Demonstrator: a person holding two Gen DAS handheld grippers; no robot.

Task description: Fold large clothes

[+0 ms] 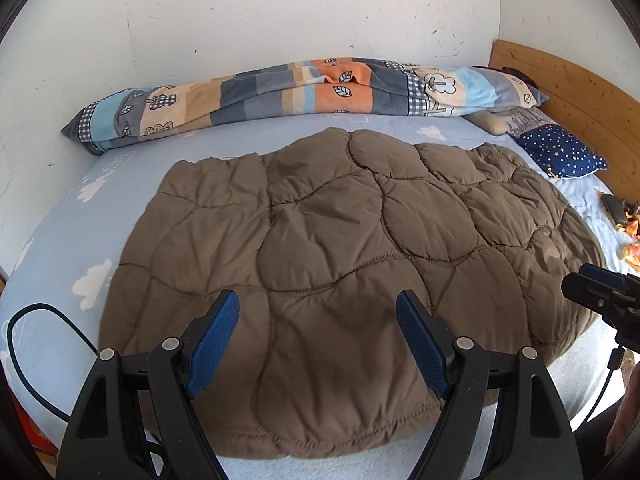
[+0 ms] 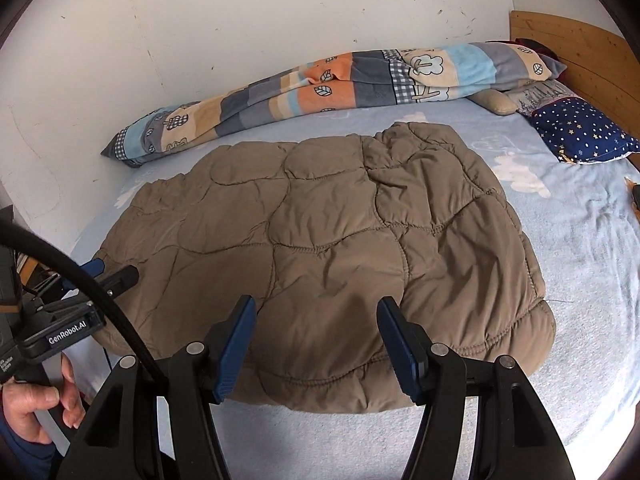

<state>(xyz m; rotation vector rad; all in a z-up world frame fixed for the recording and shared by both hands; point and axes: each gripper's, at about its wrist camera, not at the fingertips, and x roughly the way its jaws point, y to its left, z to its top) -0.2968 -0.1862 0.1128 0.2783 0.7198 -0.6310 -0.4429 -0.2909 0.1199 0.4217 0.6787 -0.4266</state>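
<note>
A brown quilted jacket point(image 1: 328, 248) lies folded flat on the light blue bed sheet point(image 1: 60, 240); it also shows in the right wrist view point(image 2: 328, 248). My left gripper point(image 1: 318, 304) is open and empty, held just above the jacket's near edge. My right gripper point(image 2: 316, 308) is open and empty above the jacket's near right part. The right gripper shows at the right edge of the left wrist view point(image 1: 600, 292). The left gripper shows at the left of the right wrist view point(image 2: 108, 276), by the jacket's left edge.
A rolled patchwork blanket point(image 1: 304, 92) lies along the wall at the back. A star-print pillow point(image 1: 560, 152) and a wooden headboard point(image 1: 580, 92) are at the right. Small toys point(image 1: 624, 216) lie on the sheet at far right. A black cable point(image 2: 80, 280) crosses the left.
</note>
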